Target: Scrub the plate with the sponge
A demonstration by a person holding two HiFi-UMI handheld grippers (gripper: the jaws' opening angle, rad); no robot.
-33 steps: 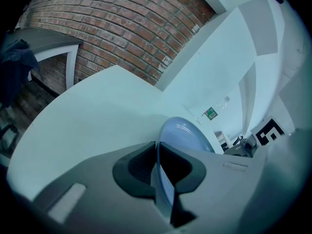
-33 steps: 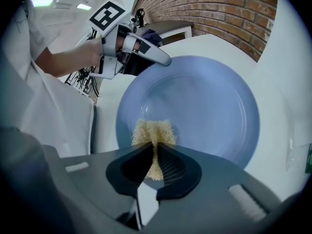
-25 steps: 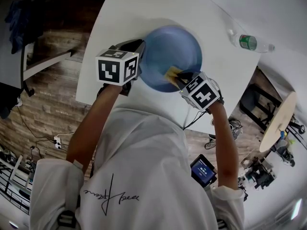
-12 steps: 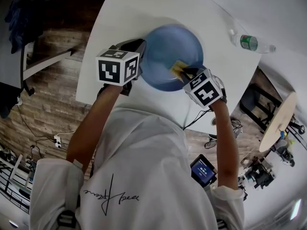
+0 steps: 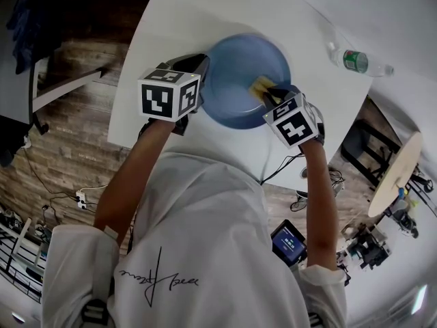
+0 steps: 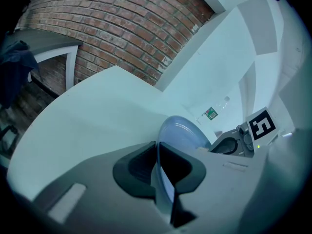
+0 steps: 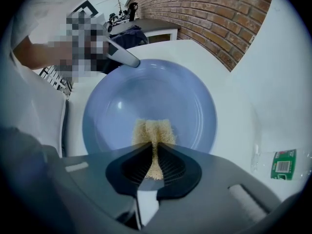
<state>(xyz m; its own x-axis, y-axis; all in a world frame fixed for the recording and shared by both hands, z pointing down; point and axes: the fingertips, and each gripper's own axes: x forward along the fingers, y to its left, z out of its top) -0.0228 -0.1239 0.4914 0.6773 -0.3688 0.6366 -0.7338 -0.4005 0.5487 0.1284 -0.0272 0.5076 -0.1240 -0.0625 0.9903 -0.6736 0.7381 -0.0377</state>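
Note:
A blue plate (image 5: 242,74) lies on the white table (image 5: 198,19). My left gripper (image 5: 199,67) is shut on the plate's left rim; in the left gripper view the rim (image 6: 163,177) runs edge-on between the jaws. A yellow sponge (image 5: 262,85) rests against the plate's right side, and my right gripper (image 5: 268,93) is shut on it, pointing straight down. The right gripper view shows the sponge (image 7: 153,133) squeezed between the pads, spreading onto the plate (image 7: 146,96), with the left gripper's tip (image 7: 127,59) on the far rim.
A clear plastic bottle (image 5: 356,61) with a green label lies on the table to the plate's right, also seen as the bottle (image 7: 282,164) in the right gripper view. A brick wall (image 6: 112,28) stands beyond the table. Wooden floor (image 5: 61,149) is at left.
My right gripper has slid the sponge across the plate, from its near side toward the right rim and farther from me. The left gripper and plate have stayed put.

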